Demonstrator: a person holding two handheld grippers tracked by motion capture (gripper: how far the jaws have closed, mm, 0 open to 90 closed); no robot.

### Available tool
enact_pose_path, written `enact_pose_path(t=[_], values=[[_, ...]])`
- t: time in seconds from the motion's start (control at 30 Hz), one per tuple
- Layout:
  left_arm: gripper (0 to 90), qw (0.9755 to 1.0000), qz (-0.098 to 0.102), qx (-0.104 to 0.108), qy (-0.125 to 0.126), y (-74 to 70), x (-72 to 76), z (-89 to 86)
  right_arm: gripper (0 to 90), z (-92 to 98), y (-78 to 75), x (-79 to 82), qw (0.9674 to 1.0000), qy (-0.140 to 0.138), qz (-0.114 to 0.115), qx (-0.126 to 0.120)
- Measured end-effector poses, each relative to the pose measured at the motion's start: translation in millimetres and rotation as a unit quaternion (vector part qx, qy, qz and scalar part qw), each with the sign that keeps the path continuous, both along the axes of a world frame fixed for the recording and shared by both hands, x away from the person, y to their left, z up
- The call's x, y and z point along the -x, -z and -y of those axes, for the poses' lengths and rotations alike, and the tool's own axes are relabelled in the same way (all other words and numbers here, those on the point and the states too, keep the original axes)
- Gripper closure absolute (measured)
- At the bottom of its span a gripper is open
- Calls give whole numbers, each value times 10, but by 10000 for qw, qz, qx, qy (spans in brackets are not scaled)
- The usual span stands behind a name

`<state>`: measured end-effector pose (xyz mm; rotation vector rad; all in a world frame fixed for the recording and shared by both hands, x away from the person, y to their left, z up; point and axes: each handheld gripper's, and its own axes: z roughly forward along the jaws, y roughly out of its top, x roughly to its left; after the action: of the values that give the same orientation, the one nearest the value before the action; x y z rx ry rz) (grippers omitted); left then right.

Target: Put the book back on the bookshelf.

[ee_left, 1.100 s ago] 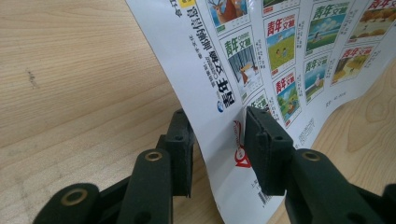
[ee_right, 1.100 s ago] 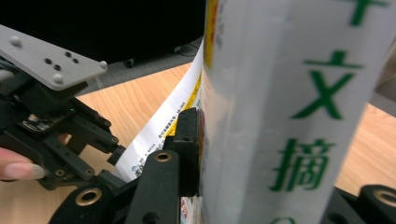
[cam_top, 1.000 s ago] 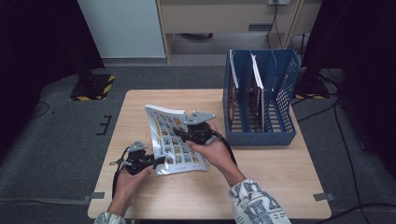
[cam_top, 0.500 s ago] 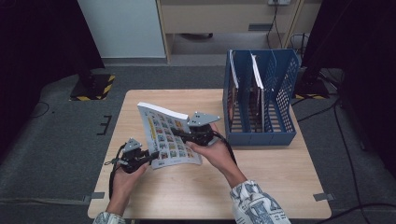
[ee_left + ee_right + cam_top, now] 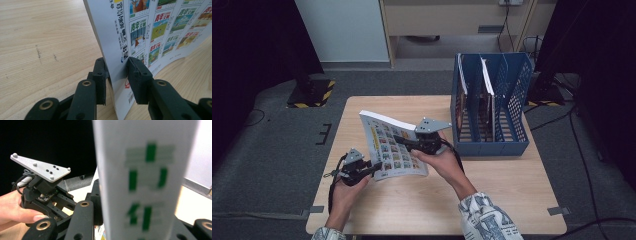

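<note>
A magazine point(image 5: 392, 145) with a grid of small colourful covers on its face is held tilted up over the wooden table point(image 5: 502, 190), its far edge raised. My left gripper point(image 5: 374, 168) is shut on its near left corner; in the left gripper view the two pads press the white spine strip of the magazine point(image 5: 155, 32) from both sides. My right gripper point(image 5: 400, 139) is shut on the right edge of the magazine point(image 5: 142, 182), which stands blurred between its jaws. Those jaws have just been opening slightly with the magazine still between them.
A blue mesh file rack point(image 5: 512, 85) stands at the table's back right, with a few books upright in its left compartments. The right gripper view also shows the left hand and its grey three-cornered plate point(image 5: 41, 167).
The magazine has gone from lying curved on the table to standing tilted up, its far edge risen. Both hands stayed about where they were.
</note>
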<state>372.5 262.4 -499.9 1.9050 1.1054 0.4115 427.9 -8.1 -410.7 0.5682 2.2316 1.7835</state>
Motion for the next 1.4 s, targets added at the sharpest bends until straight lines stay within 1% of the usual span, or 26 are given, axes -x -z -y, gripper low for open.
enact_pose_path(t=[0.03, 0.1, 0.17, 0.37, 0.57, 0.67, 0.7, 0.77, 0.8, 0.83, 0.87, 0.9, 0.93, 0.97, 1.0, 1.03, 1.1, 1.17, 1.2, 1.27, 1.3, 1.33, 1.4], values=[[680, 10000, 16, -45, 22, -3, 3, -1, 693, -6, -6, -3, 10000, -22, -3, 5], [680, 10000, 24, -38, 37, -5, 4, -3, 690, -14, -9, -3, 10000, -19, -7, 7], [682, 10000, 65, -21, 57, -12, 11, 1, 684, -28, -14, -11, 10000, -3, -71, -41], [683, 10000, 56, 11, 53, -7, 10, -4, 718, -42, -9, -20, 9999, 82, -20, -88], [682, 10000, 63, 41, 49, -1, 13, -5, 731, -42, -11, -13, 9998, 174, 27, -108], [677, 9999, 34, 114, 43, 6, 13, -4, 734, -41, -20, -1, 9996, 231, 2, -141], [674, 9999, 38, 108, 38, 8, 13, 1, 735, -38, -25, 0, 9996, 235, -7, -156], [643, 10000, 41, 68, 3, 21, 7, 26, 738, -28, -40, 15, 9997, 212, 17, -142], [607, 10000, 41, 68, 3, 21, 7, 26, 738, -28, -40, 15, 9997, 212, 17, -142], [607, 10000, 38, 84, -24, 30, 1, 36, 739, -24, -46, 21, 9997, 200, 29, -129], [549, 9999, 37, 133, -85, 41, -6, 43, 739, -18, -54, 26, 9997, 197, 19, -129], [392, 9996, 15, 180, -207, 46, -19, 39, 740, -4, -69, 28, 9997, 156, -24, -181], [321, 9996, 15, 180, -207, 46, -19, 39, 740, -4, -69, 28, 9997, 156, -24, -181], [321, 9992, -56, 263, -301, 58, -34, 22, 740, -1, -73, 31, 9997, 169, -32, -198], [222, 9988, -110, 269, -387, 67, -41, 7, 740, 6, -84, 33, 9995, 200, -51, -229], [188, 9987, -125, 248, -436, 73, -44, -7, 740, 11, -91, 28, 9994, 235, -17, -237], [146, 9981, -138, 259, -533, 86, -56, -45, 740, 28, -109, 18, 9992, 303, -19, -266], [115, 9977, -189, 282, -579, 93, -65, -67, 740, 51, -131, 5, 9989, 377, -7, -260], [100, 9976, -207, 259, -608, 101, -70, -73, 740, 70, -149, -3, 9986, 461, 23, -248], [88, 9976, -217, 244, -612, 105, -73, -73, 740, 82, -155, -9, 9985, 493, 29, -246], [88, 9975, -225, 237, -620, 106, -74, -73, 740, 98, -162, -17, 9982, 543, 41, -254], [85, 9975, -221, 240, -630, 104, -74, -74, 740, 136, -175, -29, 9974, 655, 47, -288], [76, 9975, -224, 260, -616, 103, -75, -78, 740, 148, -180, -30, 9973, 665, 50, -292]])
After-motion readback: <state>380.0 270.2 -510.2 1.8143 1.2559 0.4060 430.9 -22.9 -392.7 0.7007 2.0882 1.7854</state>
